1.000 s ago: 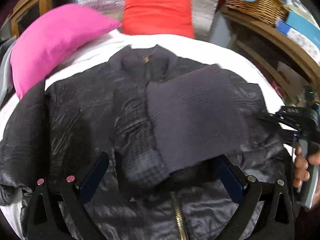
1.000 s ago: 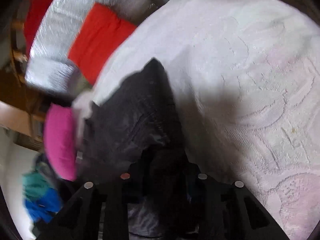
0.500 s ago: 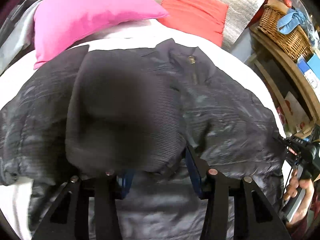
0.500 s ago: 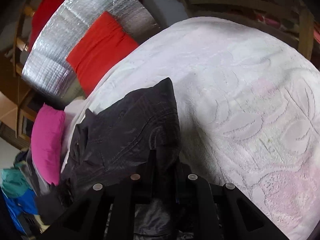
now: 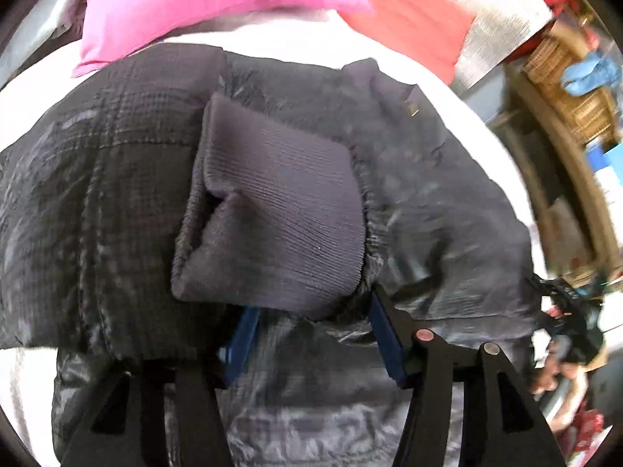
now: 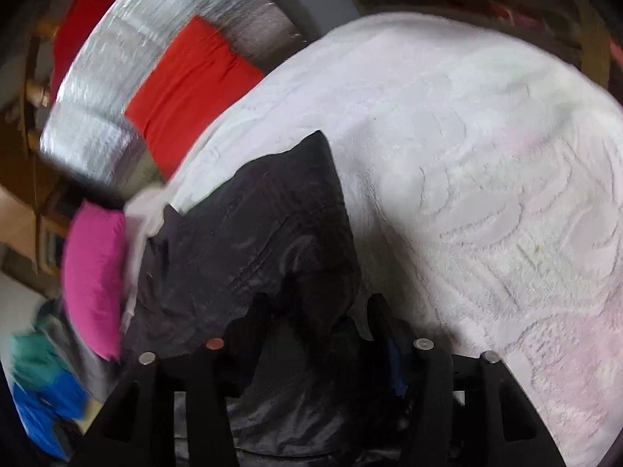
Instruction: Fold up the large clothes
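A large black quilted jacket point(image 5: 436, 202) lies spread on a white bedspread point(image 5: 280, 39), collar toward the pillows. Its sleeve ends in a grey ribbed cuff point(image 5: 280, 218), folded across the jacket's chest. My left gripper point(image 5: 311, 334) sits right behind the cuff with its blue pads apart; the cuff rests over the gap. In the right wrist view the jacket's hem point(image 6: 272, 241) bunches between the fingers of my right gripper point(image 6: 311, 334), which stands partly open around the fabric. The right gripper also shows at the jacket's right edge in the left wrist view point(image 5: 564, 311).
A pink pillow point(image 5: 202, 4) and a red pillow point(image 5: 409, 19) lie at the head of the bed against a silver padded headboard point(image 6: 155, 70). A wooden shelf with a wicker basket point(image 5: 564, 66) stands to the right. White bedspread point(image 6: 486, 194) stretches right of the jacket.
My left gripper carried the sleeve cuff leftward across the jacket and has opened, leaving the cuff lying on the chest. My right gripper's fingers have spread wider around the hem.
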`<state>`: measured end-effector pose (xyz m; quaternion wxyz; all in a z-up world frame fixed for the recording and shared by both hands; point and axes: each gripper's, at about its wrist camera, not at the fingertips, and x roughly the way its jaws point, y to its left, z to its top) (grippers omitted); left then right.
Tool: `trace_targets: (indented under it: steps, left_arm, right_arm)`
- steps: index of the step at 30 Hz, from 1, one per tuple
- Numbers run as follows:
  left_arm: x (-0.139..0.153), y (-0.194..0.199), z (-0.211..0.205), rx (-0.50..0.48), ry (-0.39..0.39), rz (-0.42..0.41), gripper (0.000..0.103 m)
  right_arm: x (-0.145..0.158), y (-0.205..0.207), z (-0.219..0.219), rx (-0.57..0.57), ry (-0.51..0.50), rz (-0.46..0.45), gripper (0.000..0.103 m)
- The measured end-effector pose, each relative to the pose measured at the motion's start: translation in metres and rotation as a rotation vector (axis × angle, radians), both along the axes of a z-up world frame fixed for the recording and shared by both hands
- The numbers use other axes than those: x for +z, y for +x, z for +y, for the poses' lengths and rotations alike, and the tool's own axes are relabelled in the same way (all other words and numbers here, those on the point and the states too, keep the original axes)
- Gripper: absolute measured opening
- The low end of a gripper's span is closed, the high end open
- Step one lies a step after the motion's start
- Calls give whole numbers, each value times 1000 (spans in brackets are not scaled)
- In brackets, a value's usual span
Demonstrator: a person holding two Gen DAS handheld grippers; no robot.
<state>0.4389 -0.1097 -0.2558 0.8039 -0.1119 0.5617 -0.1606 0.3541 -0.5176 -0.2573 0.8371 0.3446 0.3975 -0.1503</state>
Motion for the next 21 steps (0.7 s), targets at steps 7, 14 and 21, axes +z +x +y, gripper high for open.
trace_targets:
  steps: [7,14,21]
  left_arm:
    - [11,-13,-32,-47,221,-95,58]
    - [42,-45,-61,-117,457,-295,59]
    - [80,-68,-56,-92,497,-466,63]
  right_arm:
    - [24,-3,13,20,-127,-31,20]
    - [27,-13,-3,-45,-51,12,59]
    - [82,-36,30,-49,-304,-138,70]
